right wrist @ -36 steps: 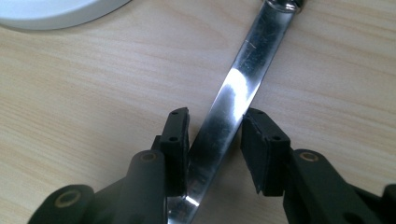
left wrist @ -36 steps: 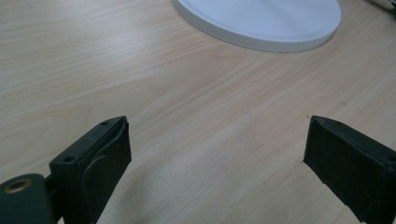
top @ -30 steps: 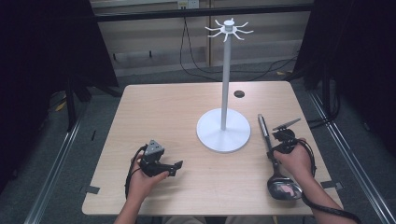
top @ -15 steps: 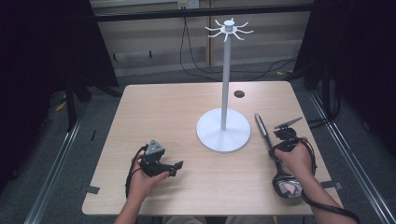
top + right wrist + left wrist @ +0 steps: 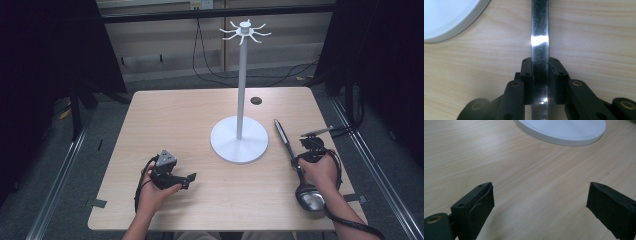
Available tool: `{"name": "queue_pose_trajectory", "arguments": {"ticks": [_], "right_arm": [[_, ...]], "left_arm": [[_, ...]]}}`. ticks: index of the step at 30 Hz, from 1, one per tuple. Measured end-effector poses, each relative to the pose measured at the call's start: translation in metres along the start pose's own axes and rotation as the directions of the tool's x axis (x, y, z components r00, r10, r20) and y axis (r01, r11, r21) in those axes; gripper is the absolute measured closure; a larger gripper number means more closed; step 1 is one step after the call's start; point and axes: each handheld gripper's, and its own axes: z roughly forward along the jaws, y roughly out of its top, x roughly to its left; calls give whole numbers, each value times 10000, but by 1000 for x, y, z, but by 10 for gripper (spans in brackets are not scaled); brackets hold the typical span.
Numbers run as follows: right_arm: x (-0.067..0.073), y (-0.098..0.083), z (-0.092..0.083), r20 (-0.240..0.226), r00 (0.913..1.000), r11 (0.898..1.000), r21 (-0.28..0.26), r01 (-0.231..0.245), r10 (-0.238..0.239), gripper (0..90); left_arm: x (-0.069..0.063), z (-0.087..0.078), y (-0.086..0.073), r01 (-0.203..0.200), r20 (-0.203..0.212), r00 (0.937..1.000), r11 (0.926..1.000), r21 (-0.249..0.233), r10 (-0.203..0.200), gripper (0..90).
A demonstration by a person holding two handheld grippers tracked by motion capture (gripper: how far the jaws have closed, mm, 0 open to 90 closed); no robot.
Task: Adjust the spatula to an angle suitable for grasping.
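Observation:
A steel ladle [image 5: 285,141] lies at the table's right side, its bowl [image 5: 310,198] near the front edge and its handle pointing away. My right gripper [image 5: 298,159] has just been closing on that handle and now holds it; in the right gripper view the pads [image 5: 526,72] press both sides of the shiny handle [image 5: 539,30]. Resting on the table at the front left, my left gripper [image 5: 188,180] is open. The left gripper view has bare wood between its wide jaws [image 5: 540,187].
A white stand with a round base [image 5: 225,145], a tall pole and hooks on top [image 5: 244,30] rises mid-table; its base [image 5: 564,130] [image 5: 446,17] lies close to both grippers. A small dark disc [image 5: 256,100] sits at the table's back. Cables trail from both hands.
The right hand has shifted slightly with the ladle, and the handle's far tip has swung a little to the left. The left hand has kept still.

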Motion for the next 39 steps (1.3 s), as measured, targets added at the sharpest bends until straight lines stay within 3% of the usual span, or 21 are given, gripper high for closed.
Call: {"name": "queue_pose_trajectory", "arguments": {"ticks": [2,3,9,20,28,29,31,35,36,37,39], "right_arm": [[-2,0,-7,-310,9994,9986,-501,-154,139,761],[-2,0,-7,-310,9994,9986,-501,-154,139,761],[-1,-1,-22,-767,9970,9871,-1603,9,-134,761],[2,-3,-42,-1603,9859,9491,-3149,-43,-487,762],[10,-4,-52,-2040,9711,9125,-4079,307,-1238,762],[13,-5,-54,-2198,9640,8976,-4391,396,-1500,762],[14,-5,-55,-2205,9634,8963,-4415,405,-1521,762],[16,-6,-58,-2278,9570,8705,-4899,468,-1797,762],[17,-7,-60,-2301,9536,8587,-5098,520,-1944,762],[17,-7,-60,-2301,9536,8587,-5098,520,-1944,762],[17,-7,-62,-2350,9478,8444,-5324,600,-2155,762]], "left_arm": [[0,0,0,18,-57,10000,10000,-39,-18,73],[-1,0,1,18,-56,10000,10000,-60,-19,73],[-2,2,1,-62,-69,10000,10000,7,62,73],[-3,2,2,-65,46,10000,10000,-54,65,73],[-3,2,2,-35,40,10000,9998,-173,36,73],[-3,2,2,-44,63,10000,9998,-178,45,72],[-3,2,2,-67,128,9999,9999,-150,68,71],[-4,2,2,-110,118,9999,9998,-188,112,66],[-4,1,2,-133,121,9998,9997,-201,135,66],[-4,1,2,-132,124,9998,9997,-219,135,66],[-4,1,2,-141,105,9998,9997,-215,143,66]]}}
